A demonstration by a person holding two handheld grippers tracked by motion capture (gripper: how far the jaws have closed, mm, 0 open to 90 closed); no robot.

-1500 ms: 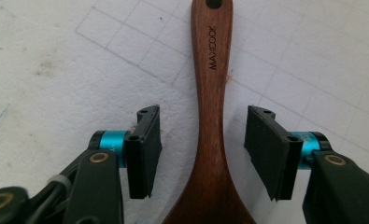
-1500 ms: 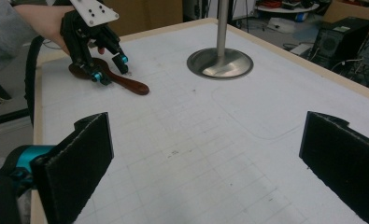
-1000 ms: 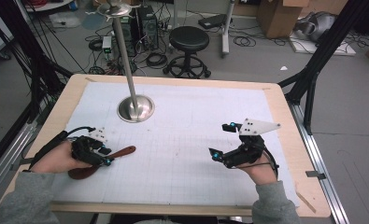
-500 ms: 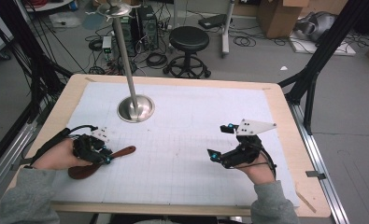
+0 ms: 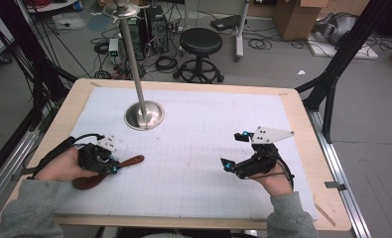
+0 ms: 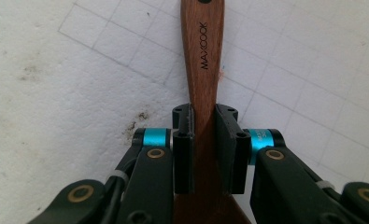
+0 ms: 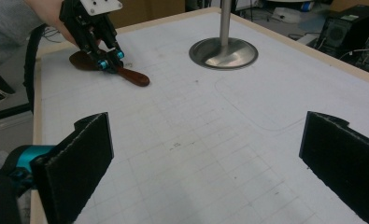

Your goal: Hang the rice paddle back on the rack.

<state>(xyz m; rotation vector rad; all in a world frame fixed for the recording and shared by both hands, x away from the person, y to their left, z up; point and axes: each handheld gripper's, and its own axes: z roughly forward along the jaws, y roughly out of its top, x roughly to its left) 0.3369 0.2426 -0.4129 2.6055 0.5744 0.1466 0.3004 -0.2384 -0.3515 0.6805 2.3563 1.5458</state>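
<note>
Covering most of the high view, a white gridded sheet [image 5: 193,163] is laid over the wooden table [image 5: 302,114]. A metal stand [image 5: 144,115] with a round base and upright pole is seen at upper left of the sheet. At lower left, a brown wooden spatula [image 5: 129,162] is lying flat, its handle clamped by the left gripper [image 5: 109,166], whose jaws have just been closing onto it; both pads are pressed against the handle's sides. At lower right, the right gripper [image 5: 228,166] is held with its jaws wide apart, nothing between them.
</note>
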